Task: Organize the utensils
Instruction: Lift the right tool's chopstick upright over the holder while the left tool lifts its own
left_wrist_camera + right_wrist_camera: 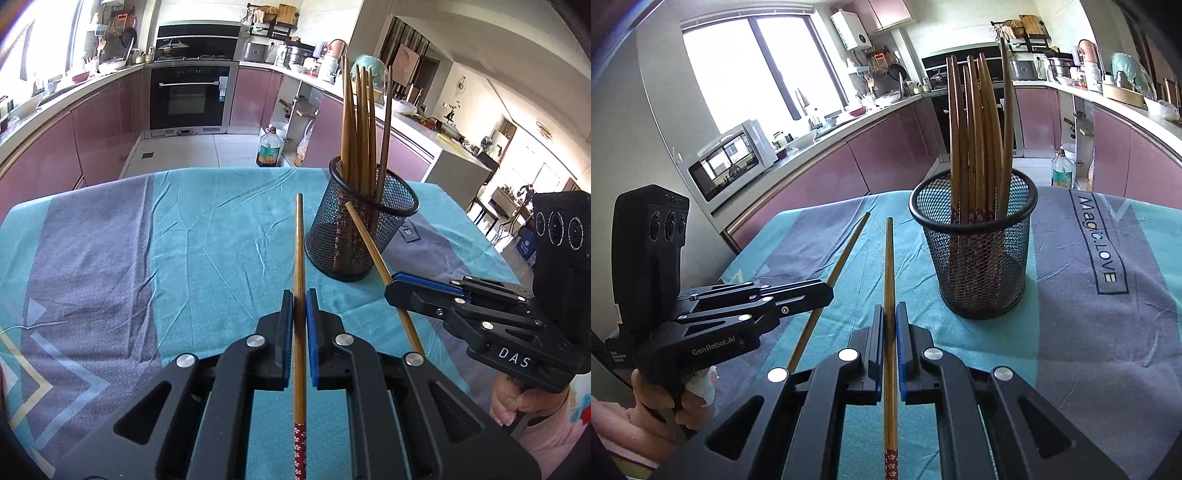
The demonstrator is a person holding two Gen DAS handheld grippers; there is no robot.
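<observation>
The likeliest trouble from here is at the mesh cup (975, 254), which stands on the cloth-covered surface (1089, 332) at about one o'clock from the right hand-held gripper (890, 321) and already holds a crowded sheaf of chopsticks (979, 140) leaning every way: a new stick brought in at a slant could strike those tips or the rim, slide in its pinch, or nudge the light cup over. Each stick is gripped partway along its length with a long end projecting forward, so it may pivot if it touches anything; and with two carried at once, side by side, they could cross or knock each other near the opening. The left hand-held gripper (300, 310) has its blue pads pressed together on one chopstick (299, 251), pointing to twelve o'clock, with the cup at one o'clock. The right one is likewise pinched tight on a second chopstick (888, 266), aimed just left of the cup.
</observation>
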